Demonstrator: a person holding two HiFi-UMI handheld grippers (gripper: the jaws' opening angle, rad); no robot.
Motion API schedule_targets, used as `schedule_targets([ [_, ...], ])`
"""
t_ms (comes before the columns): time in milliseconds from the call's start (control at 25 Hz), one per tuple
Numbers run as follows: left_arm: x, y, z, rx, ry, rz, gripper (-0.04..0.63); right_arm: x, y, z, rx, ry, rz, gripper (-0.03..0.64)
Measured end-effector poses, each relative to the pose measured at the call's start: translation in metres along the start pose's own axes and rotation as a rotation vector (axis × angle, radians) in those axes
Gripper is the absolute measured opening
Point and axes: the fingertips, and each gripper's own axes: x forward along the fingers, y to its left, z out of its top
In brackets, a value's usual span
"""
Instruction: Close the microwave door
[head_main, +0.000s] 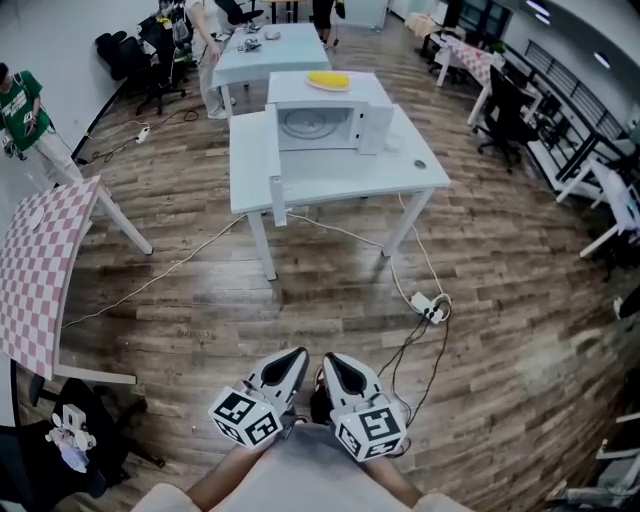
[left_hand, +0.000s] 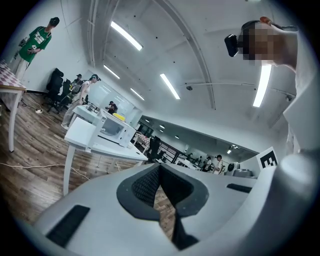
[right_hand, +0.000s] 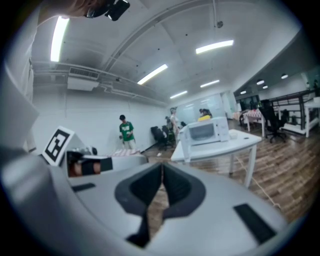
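- Head view, lower edge: the left gripper (head_main: 296, 358) and the right gripper (head_main: 331, 360) are held side by side close to the person's body, over a wooden floor (head_main: 200, 300), with their marker cubes nearest the camera.
- Left gripper view: the jaws of the left gripper (left_hand: 160, 168) are seen clenched, tips meeting, with nothing between them. Only floor planks show through the slot behind the tips.
- Right gripper view: the right gripper (right_hand: 162, 167) is likewise clenched on nothing, tips pressed together.
- A white power strip (head_main: 429, 306) with trailing cables is seen on the floor ahead of the grippers. A pink-and-white checked table (head_main: 40, 270) stands off to the left.
- Further on, well apart from both grippers, a white microwave (head_main: 322, 122) is seen on a white table (head_main: 340, 178). Its door (head_main: 276, 195) is swung wide open on the left side, reaching toward the camera, and the cavity is exposed.
- A yellow item (head_main: 328, 79) is shown lying on top of the microwave.
- At the far left, a person in a green shirt (head_main: 20, 108) is pictured by the wall. More tables and dark office chairs are seen beyond.
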Motion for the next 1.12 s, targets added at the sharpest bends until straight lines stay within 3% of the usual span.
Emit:
schedule_targets([
  [1120, 0.138, 0.042, 0.03, -0.037, -0.02, 0.063, 0.018, 0.091, -0.125, 0.046, 0.003, 0.033, 0.09, 0.025],
])
